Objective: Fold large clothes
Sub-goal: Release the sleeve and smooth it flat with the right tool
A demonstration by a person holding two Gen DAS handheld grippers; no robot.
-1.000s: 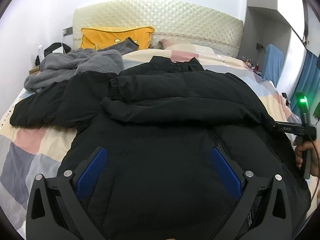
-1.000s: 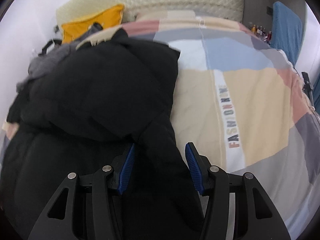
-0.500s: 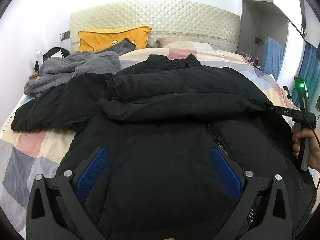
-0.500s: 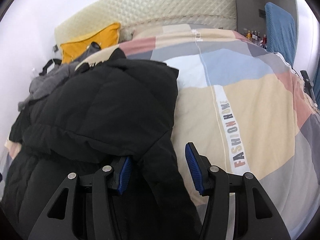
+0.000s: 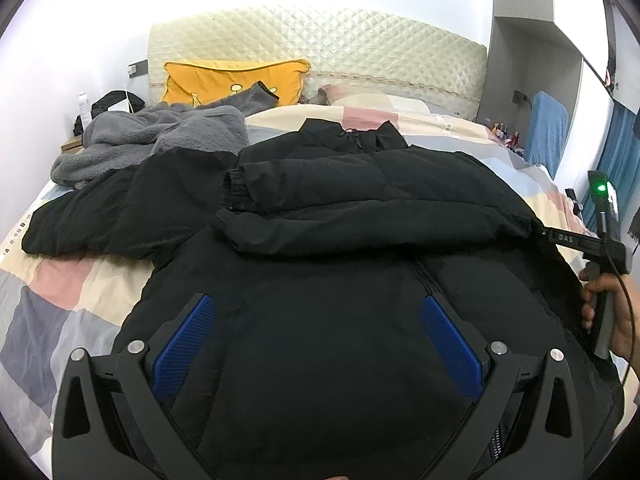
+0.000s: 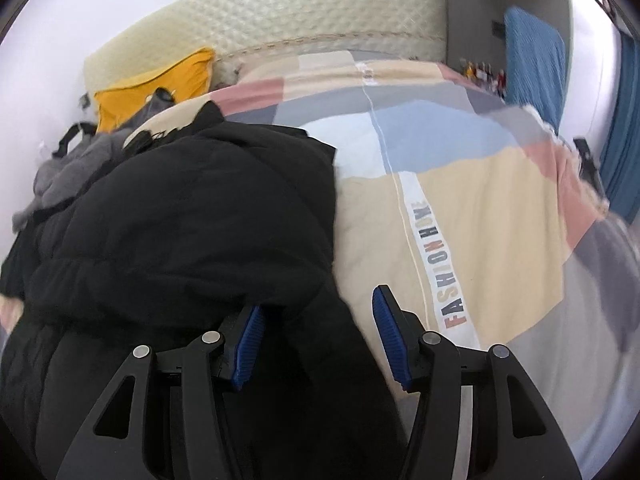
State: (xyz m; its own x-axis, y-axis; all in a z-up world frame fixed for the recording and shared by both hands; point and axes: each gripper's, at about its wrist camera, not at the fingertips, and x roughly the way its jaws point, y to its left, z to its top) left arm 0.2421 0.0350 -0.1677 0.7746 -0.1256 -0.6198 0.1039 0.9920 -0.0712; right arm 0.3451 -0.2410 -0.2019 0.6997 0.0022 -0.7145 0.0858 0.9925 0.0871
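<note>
A large black puffer jacket [image 5: 340,280] lies front up on the bed, one sleeve [image 5: 360,200] folded across its chest and the other [image 5: 104,216] spread out left. My left gripper [image 5: 316,332] is open wide above the jacket's lower front, holding nothing. In the right wrist view the jacket [image 6: 192,216] fills the left half. My right gripper [image 6: 316,332] is open with a fold of the jacket's right edge between its pads, not clamped. It also shows in the left wrist view [image 5: 560,236] at the jacket's right side.
A patchwork bedcover [image 6: 480,208] lies bare to the jacket's right. A grey fleece garment [image 5: 152,140] and a yellow pillow [image 5: 224,80] sit near the quilted headboard [image 5: 320,48]. A blue towel [image 5: 546,128] hangs at the right wall.
Both views have lifted and pulled back slightly. The right gripper stays open at the jacket's right edge. The jacket has not moved.
</note>
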